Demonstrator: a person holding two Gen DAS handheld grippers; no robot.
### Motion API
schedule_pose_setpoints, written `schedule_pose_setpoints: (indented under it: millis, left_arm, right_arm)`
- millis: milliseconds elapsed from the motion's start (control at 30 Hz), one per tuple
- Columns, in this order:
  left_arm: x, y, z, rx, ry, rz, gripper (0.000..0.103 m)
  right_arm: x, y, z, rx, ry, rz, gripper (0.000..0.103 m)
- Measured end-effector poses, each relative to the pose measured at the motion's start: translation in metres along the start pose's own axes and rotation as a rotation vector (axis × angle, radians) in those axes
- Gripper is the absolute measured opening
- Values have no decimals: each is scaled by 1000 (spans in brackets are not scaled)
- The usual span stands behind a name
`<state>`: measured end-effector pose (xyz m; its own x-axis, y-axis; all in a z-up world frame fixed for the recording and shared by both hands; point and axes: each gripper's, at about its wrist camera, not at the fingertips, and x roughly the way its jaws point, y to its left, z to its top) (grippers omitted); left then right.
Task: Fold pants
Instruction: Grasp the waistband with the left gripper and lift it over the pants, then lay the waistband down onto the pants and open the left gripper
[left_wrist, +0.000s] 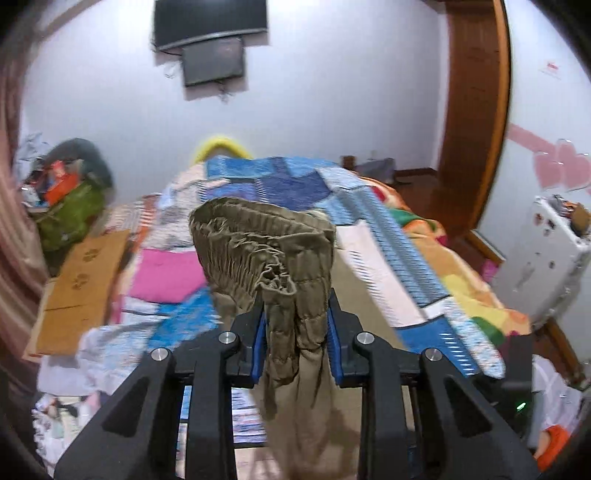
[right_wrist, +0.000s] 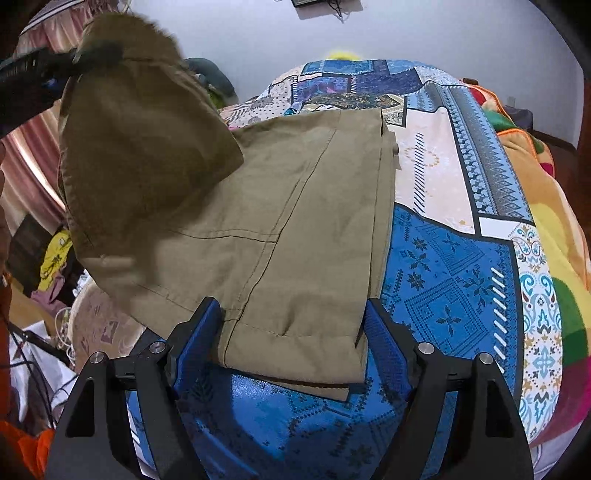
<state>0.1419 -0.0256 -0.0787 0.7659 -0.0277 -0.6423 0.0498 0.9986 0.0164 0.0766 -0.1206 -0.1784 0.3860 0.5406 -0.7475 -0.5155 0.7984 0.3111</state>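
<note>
The olive-khaki pants (right_wrist: 280, 221) lie on the patterned blue bedspread (right_wrist: 450, 266). My left gripper (left_wrist: 295, 314) is shut on the gathered elastic waistband (left_wrist: 266, 251) and holds it up above the bed. In the right wrist view that lifted waist end (right_wrist: 140, 147) hangs at the upper left, with the left gripper (right_wrist: 40, 70) above it. My right gripper (right_wrist: 291, 325) is open, its blue pads either side of the near edge of the pants lying flat on the bed.
A cardboard sheet (left_wrist: 81, 280) and a green bag (left_wrist: 74, 210) lie left of the bed. A white case (left_wrist: 554, 258) stands on the right. A TV (left_wrist: 210, 22) hangs on the far wall. Clothes clutter the floor at the left (right_wrist: 55, 258).
</note>
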Motion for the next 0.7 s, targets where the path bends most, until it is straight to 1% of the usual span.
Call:
schedule_pose_setpoints:
  millis: [167,233,267,333,367,433,467,500,533,567,600,633,700]
  left_arm:
    - [28,-29,-4,-18,87,-149,28]
    - [37,-37,-8,-13,119,-195,28]
    - [43,-43,-12,-6,149,-222,28]
    - [49,-51,-17,8,186,-249,29]
    - [51,-55,-20,20,202,-257,31]
    - [50,-63,-26,52,214,-272,39]
    - [48,-66,-27,63,211,-282,47]
    - [43,-69,-27,72,200,-286,59]
    - [38,-70,-26,78,180,-282,64]
    - [30,-69,-24,82,147,-271,73]
    - [25,-67,-23,83,128,-263,77]
    - [18,-62,-20,86,101,-245,79]
    - [15,-52,-16,87,88,-213,82]
  right_arm:
    - [-2,0,0,20,-12,0,77]
    - [-5,-2,0,30,-13,4,77]
    - [-8,-4,0,37,-17,4,76]
    - [-15,-8,-1,54,-37,-6,76]
    - [-19,-11,-1,63,-43,-10,76]
    - [-27,-18,-2,85,-56,-25,76]
    - [-32,-21,-3,95,-62,-34,76]
    - [-34,-24,-3,102,-66,-41,76]
    - [-38,-26,-2,108,-71,-51,76]
    - [-41,-28,-2,114,-77,-58,76]
    - [-45,-30,-1,119,-85,-63,76]
    - [-49,-30,-1,122,-94,-67,76]
    - [-56,-29,2,119,-119,-69,76]
